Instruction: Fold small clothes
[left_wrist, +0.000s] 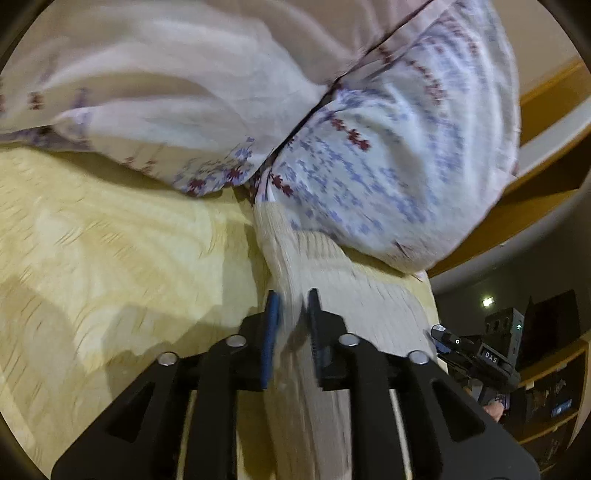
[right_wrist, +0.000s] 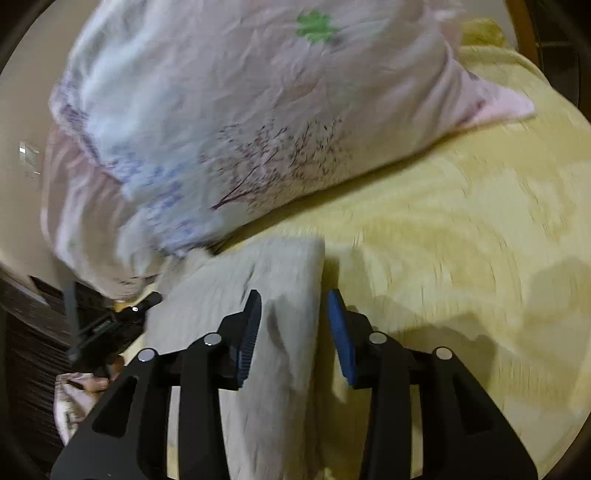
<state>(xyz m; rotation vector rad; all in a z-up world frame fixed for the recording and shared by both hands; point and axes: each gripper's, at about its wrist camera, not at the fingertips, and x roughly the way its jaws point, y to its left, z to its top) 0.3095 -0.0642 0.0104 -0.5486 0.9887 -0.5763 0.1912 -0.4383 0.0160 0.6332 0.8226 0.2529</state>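
Lying on the yellow bed (right_wrist: 461, 229) against the pillows (right_wrist: 229, 122), the ribbed cream garment (right_wrist: 266, 280) sits between both slackened tongs, left tongs (left_wrist: 293, 306) and right tongs (right_wrist: 295, 306); seemingly released, its fold could spring open.

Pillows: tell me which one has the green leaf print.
The pillow in the right wrist view, with a green leaf near its top; the other pillows show only blue and red patterns.
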